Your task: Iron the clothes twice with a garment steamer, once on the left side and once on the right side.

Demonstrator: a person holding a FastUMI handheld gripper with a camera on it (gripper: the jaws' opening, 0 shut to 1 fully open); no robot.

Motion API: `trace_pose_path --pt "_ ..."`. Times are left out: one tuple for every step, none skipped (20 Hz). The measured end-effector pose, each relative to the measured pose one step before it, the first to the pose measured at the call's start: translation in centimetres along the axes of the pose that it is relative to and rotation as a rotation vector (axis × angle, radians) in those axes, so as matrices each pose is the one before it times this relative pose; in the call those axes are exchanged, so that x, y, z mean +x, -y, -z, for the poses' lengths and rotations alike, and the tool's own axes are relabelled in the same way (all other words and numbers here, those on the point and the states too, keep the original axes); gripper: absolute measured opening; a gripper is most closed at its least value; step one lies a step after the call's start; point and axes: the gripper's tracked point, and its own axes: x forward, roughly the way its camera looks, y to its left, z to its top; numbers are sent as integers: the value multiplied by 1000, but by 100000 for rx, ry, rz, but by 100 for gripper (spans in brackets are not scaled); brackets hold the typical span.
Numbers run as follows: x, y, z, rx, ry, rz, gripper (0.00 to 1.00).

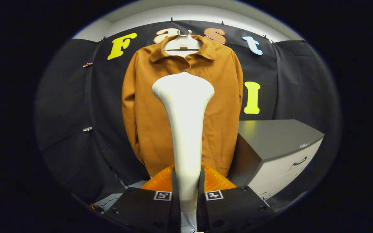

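Note:
A brown collared jacket (147,106) hangs on a white hanger (182,43) against the booth's black wall, facing me, buttons down its middle. My gripper (186,194) is shut on the handle of a white garment steamer (185,106). The steamer stands upright between the fingers and widens to a broad head, which sits in front of the jacket's chest, about on its centre line. I cannot tell whether the head touches the cloth. The steamer hides the middle strip of the jacket.
A grey cabinet (280,142) with white drawers and a dark handle stands to the right of the jacket, close to its hem. Black cloth wall (76,106) runs behind and to the left, held by small clips.

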Motion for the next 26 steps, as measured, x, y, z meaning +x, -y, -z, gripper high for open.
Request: trace_pose_path --pt "243 -674 -967 -447 1173 215 23" --pt "460 -797 -862 -658 864 66 22" --pt "473 -612 -637 -739 793 101 22" --pt "505 -615 -625 -812 903 447 22" --pt "588 -610 -421 -617 748 336 23" --pt "647 -665 -547 -148 557 99 22" --pt "747 -599 -338 -245 780 392 22" --pt "710 -576 -452 -932 358 652 23" --pt "719 -327 -413 -609 620 624 22" --pt "698 -296 -328 -533 193 571 22" --pt "792 -326 -255 -230 244 875 22" --pt "702 -160 -213 2 301 1032 22" --pt "715 -298 -196 -61 -47 856 23" --pt "756 -258 -44 -437 -102 661 22" --pt "700 -331 -184 -333 -177 532 22" --pt "647 -130 -205 -259 120 528 22" --pt "502 -104 -131 -477 459 809 22" --pt "499 -122 -80 -751 346 958 22" --pt "368 -129 -3 -645 339 517 22" --pt "413 -148 24 -731 237 358 22" --pt "409 -30 159 -982 -414 503 22" --pt "240 -1 263 -648 -500 647 22" --pt "144 -13 2 -2 431 301 23" --pt "172 33 293 -109 -285 372 23" --pt "167 36 438 -241 -345 419 23" --pt "111 -14 445 -189 -445 354 23"
